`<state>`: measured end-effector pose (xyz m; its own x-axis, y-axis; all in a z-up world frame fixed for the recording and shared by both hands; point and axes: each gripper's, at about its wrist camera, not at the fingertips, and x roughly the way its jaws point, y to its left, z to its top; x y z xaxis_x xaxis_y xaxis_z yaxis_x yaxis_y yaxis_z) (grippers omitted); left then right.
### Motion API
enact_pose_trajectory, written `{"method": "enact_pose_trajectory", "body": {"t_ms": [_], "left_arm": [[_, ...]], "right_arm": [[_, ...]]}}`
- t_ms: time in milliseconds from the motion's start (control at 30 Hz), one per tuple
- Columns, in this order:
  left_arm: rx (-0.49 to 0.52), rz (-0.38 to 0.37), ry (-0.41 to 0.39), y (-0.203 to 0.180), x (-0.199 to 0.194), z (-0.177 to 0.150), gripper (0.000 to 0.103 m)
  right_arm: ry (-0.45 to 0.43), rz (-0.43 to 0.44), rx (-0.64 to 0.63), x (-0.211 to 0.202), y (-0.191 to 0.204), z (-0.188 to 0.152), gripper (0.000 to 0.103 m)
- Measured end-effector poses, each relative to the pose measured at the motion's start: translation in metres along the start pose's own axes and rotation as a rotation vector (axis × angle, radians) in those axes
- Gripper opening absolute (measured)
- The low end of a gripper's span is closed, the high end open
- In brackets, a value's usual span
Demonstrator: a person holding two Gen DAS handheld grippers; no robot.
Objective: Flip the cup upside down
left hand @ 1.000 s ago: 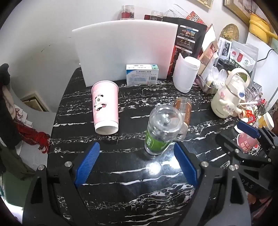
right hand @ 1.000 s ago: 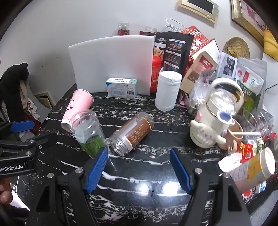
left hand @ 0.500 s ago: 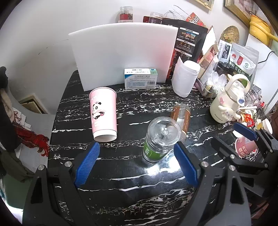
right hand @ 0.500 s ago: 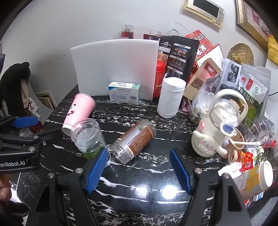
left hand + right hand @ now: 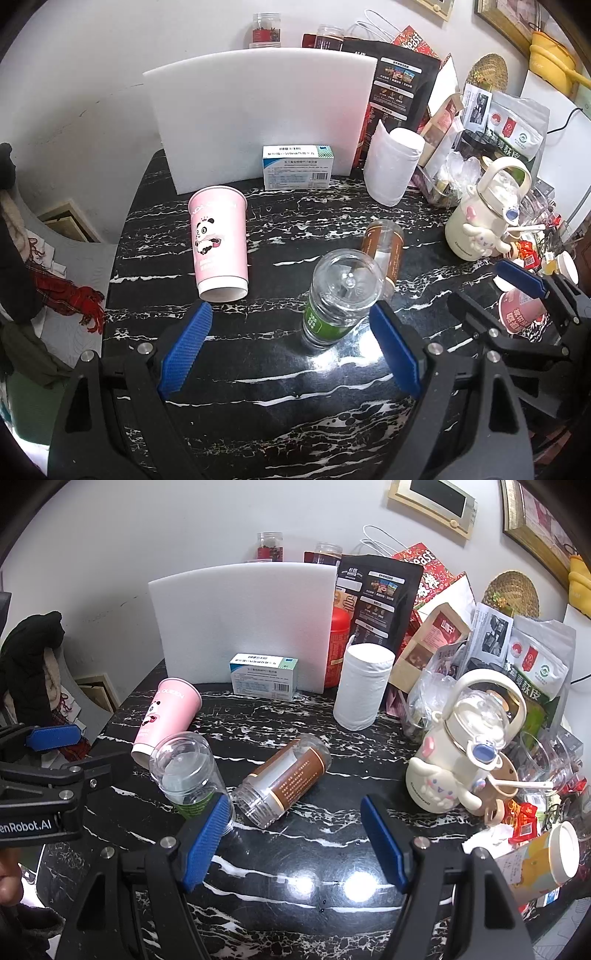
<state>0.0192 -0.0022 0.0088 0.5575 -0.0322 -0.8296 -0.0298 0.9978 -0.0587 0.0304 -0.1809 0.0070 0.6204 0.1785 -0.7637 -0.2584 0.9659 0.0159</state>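
**Inspector A:** Largest items first. What carries the lot?

**Inspector B:** A black surface (image 5: 258,373) with white veining. At its far edge a white foam board (image 5: 258,110) stands upright against the wall, with a small white and teal box (image 5: 297,167) at its foot.

**Inspector A:** The tongs?

**Inspector B:** The left tongs (image 5: 290,352) are spread wide apart, gripping nothing, blue pads low over the near part of the surface. The right tongs (image 5: 295,843) are likewise spread wide and hold nothing. Neither touches a container.

**Inspector A:** The cup?

**Inspector B:** The pink cup (image 5: 218,242) with the panda print stands left of centre with its wide end up and narrow end on the surface, apart from both tongs. From the right wrist view it lies behind the clear jar.

**Inspector A:** Other containers?

**Inspector B:** A white cylinder (image 5: 392,166) stands near the board's right end. A clear jar with a green label (image 5: 338,299) stands upright near the left tongs' right pad, not touching it. Just behind it a brown-labelled jar (image 5: 284,779) lies on its side, open mouth toward the right wrist camera. A cream character bottle (image 5: 458,746) stands right of them, among packets.
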Motion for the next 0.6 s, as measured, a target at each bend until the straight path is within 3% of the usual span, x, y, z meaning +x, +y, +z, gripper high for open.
{"method": "enact_pose_trajectory", "body": {"t_ms": [233, 500, 600], "left_arm": [[0.014, 0.011, -0.024, 0.0, -0.002, 0.0, 0.087], [0.054, 0.075, 0.052, 0.0, -0.001, 0.01, 0.087], [0.048, 0.055, 0.033, 0.0, -0.002, 0.016, 0.087]], "right_arm": [[0.001, 0.001, -0.002, 0.0, 0.001, 0.001, 0.074], [0.001, 0.0, -0.008, 0.0, 0.002, 0.004, 0.074], [0.007, 0.005, -0.006, 0.003, 0.0, 0.008, 0.074]]}}
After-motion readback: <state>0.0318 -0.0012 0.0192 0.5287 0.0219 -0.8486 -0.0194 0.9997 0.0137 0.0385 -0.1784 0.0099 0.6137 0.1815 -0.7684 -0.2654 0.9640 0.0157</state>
